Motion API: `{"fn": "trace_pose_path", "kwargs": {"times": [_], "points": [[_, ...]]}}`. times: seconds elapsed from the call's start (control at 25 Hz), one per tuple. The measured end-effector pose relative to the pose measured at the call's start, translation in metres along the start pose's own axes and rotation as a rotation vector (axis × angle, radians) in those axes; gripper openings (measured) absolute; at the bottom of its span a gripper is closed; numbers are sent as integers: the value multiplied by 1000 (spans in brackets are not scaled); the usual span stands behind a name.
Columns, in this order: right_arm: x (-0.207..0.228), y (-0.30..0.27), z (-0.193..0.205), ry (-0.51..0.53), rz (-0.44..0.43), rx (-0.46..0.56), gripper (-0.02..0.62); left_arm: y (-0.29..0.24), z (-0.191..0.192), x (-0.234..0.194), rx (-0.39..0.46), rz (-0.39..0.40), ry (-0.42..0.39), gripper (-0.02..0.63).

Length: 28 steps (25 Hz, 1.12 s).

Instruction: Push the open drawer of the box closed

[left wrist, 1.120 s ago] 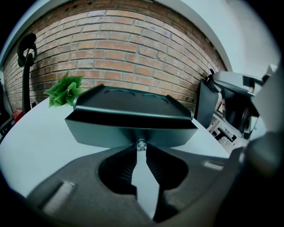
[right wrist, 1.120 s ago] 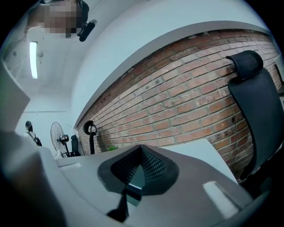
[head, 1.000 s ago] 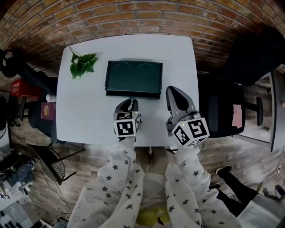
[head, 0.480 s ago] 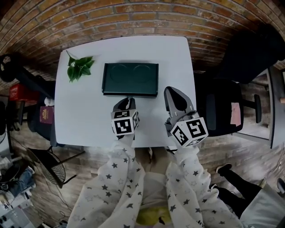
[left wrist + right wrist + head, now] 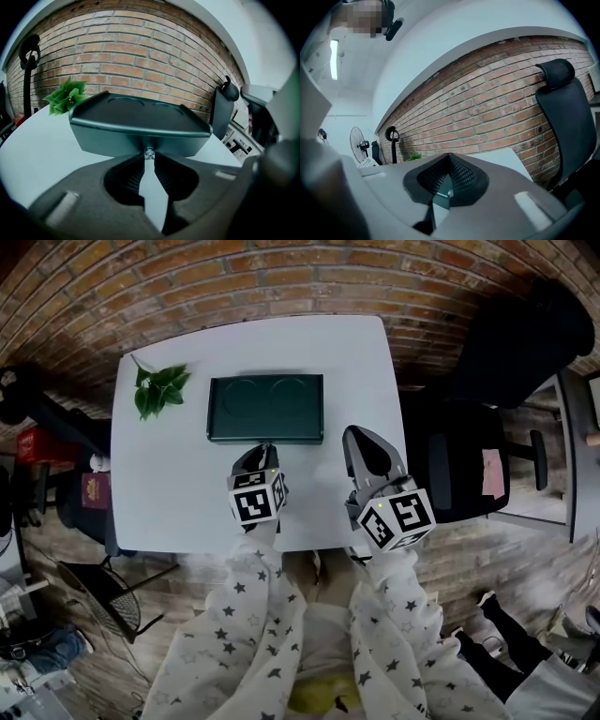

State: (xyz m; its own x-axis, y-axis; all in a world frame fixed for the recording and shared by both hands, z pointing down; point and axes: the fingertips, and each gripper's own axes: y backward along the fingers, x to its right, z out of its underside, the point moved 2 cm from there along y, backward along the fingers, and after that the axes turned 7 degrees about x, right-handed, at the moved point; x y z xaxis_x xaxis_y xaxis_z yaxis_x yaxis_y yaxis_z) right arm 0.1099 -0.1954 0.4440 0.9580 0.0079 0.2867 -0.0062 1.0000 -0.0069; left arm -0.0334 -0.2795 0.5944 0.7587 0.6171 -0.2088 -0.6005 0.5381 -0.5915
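The dark green box [image 5: 265, 407] is lying on the white table [image 5: 159, 484], and its drawer front [image 5: 136, 140] is looking flush under the top. The left gripper [image 5: 262, 448] is standing at the box's 6 o'clock, its jaw tips pinching the small knob [image 5: 149, 152]. The right gripper [image 5: 361, 435], at 3 o'clock of the left one, is pointing upward with jaws together. A leaf sprig [image 5: 155, 390] is lying at the box's 9 o'clock

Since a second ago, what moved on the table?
The left gripper, shut on the knob of the drawer, pushed forward, and the drawer seems to have slid further into the box; it looks almost closed. The right gripper stayed shut and empty beside it, and the leafy sprig stayed put.
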Motion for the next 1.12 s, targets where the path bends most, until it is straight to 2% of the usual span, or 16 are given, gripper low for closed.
{"fn": "trace_pose_path", "kwargs": {"times": [0.56, 0.64, 0.68, 0.76, 0.8, 0.96, 1.12], "points": [[5, 1, -4, 4, 0, 10, 0, 1, 2, 2, 27, 9, 0, 72], [4, 0, -6, 7, -5, 11, 0, 4, 2, 3, 33, 19, -5, 100], [3, 0, -7, 8, -7, 12, 0, 5, 3, 5, 36, 27, -3, 134], [2, -1, -10, 10, -11, 16, 0, 8, 5, 7, 37, 36, -1, 149], [2, -2, -11, 11, -14, 18, 0, 11, 5, 7, 42, 31, -7, 136], [2, -3, -18, 19, -25, 29, 1, 28, -1, 4, 91, 12, -41, 12], [2, -5, -26, 28, -44, 36, 2, 45, -16, 5, 160, 29, -57, -2]]}}
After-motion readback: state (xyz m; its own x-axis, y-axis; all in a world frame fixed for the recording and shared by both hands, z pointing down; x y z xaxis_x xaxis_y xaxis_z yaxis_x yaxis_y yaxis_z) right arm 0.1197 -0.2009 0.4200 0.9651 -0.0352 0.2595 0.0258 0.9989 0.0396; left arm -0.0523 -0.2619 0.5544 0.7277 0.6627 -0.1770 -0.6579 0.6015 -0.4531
